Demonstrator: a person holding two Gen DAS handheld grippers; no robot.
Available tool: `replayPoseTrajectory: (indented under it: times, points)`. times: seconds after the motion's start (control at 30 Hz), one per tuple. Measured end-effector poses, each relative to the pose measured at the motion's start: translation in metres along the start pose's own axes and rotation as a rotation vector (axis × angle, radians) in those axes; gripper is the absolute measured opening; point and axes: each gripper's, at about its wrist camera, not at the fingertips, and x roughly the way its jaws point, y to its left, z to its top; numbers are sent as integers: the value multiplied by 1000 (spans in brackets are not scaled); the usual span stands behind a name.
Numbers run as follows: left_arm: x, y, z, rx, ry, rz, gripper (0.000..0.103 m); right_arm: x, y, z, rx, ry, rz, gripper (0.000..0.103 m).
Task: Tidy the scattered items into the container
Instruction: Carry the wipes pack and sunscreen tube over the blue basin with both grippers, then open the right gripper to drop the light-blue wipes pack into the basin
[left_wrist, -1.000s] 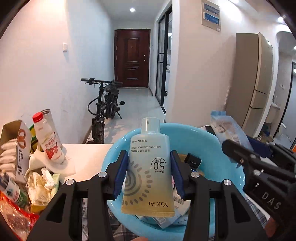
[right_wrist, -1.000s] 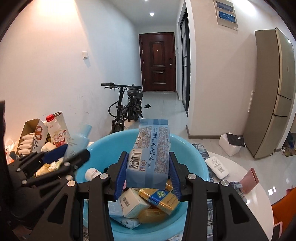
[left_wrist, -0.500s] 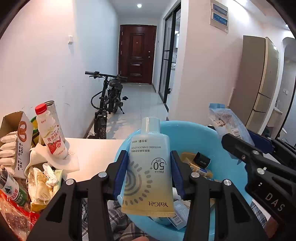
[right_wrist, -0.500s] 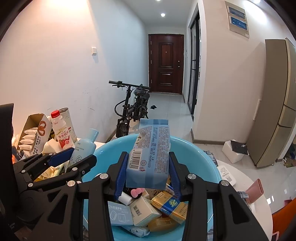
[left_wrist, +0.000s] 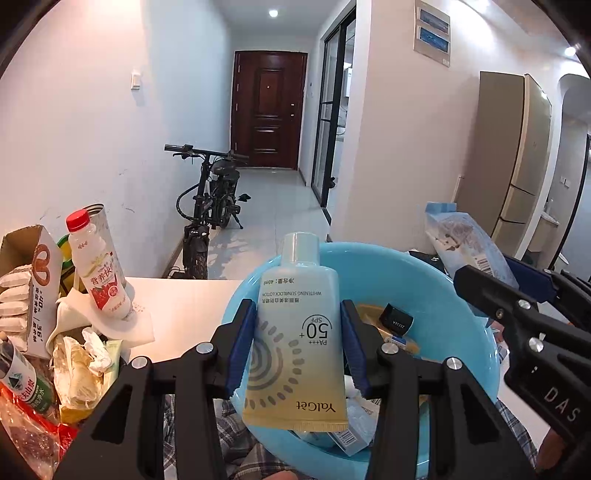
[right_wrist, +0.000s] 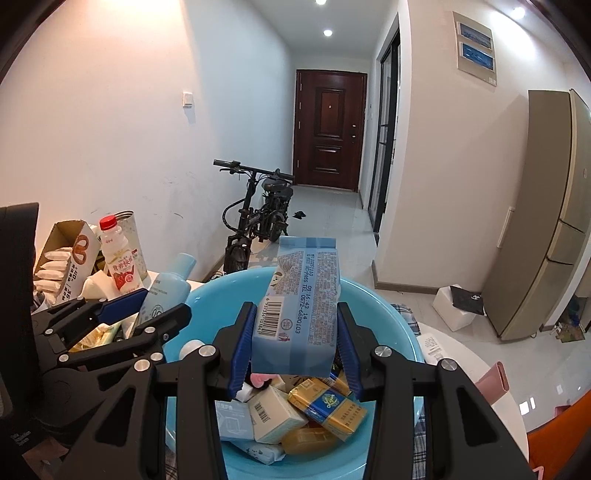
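Both grippers raised since a second ago; basin sits lower in both views, loads unchanged.
Left gripper (left_wrist: 297, 347): fingers pinching sunscreen tube (left_wrist: 295, 332), cap up, over near-left rim of blue basin (left_wrist: 476, 354).
Right gripper (right_wrist: 293, 343): fingers pinching blue packet (right_wrist: 299, 310), held above basin centre.
Basin on table (left_wrist: 181, 306), already piled with small boxes (right_wrist: 277, 413).
Judgement: lower each load close over pile before spreading fingers; release one at a time; move tube inward first, else it may tip over rim.
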Motion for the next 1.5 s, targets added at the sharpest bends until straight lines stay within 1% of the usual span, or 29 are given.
replayPoseTrajectory:
  times: [0.2,0.43,0.8,1.03,1.2,1.5]
  points:
    - [-1,6,2,-16,-4,-1,44,-3,13,2,-20,-10,8,44]
    - [0,6,1,-17,0,-7,44,-6,17,2,-30,-12,3,44]
    - [5,4,0,-7,11,1,44,-7,17,-1,-27,-6,0,44]
    - [5,10,0,-23,15,-13,44,-6,18,-4,-39,1,-23,44]
    - [6,10,-1,-26,20,-30,44,1,12,-6,-39,18,-39,44]
    - [2,14,0,-38,17,-47,44,12,11,-7,-34,40,-39,44]
